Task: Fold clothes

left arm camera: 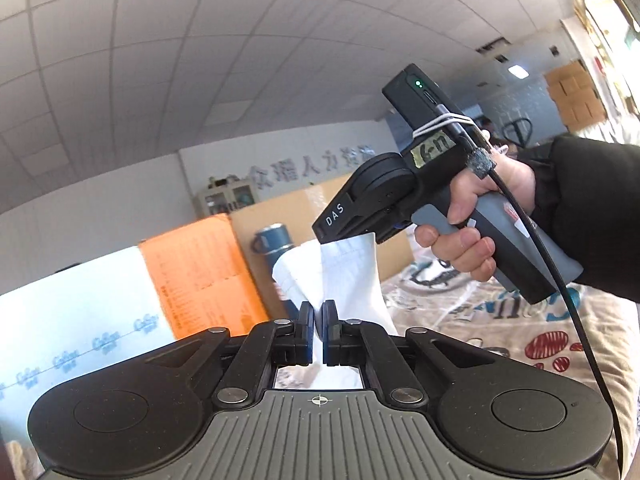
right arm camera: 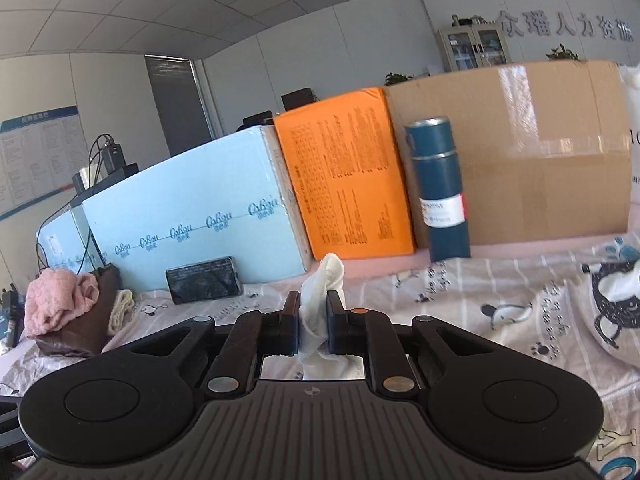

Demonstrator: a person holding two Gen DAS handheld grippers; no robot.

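White cloth (left arm camera: 344, 276) hangs stretched between both tools above a desk covered by a cartoon-print sheet (right arm camera: 500, 292): the left gripper (left arm camera: 319, 326) has its jaws clenched on one edge, and the right gripper (right arm camera: 313, 326) has its jaws clamped on a bunched corner. In the left view a person's hand (left arm camera: 476, 216) grips the right tool's handle. Behind stand a blue flask (right arm camera: 438, 188), an orange box (right arm camera: 344, 172) and a cardboard box (right arm camera: 540, 148); the dark slab (right arm camera: 204, 280) leaning nearby may be a phone.
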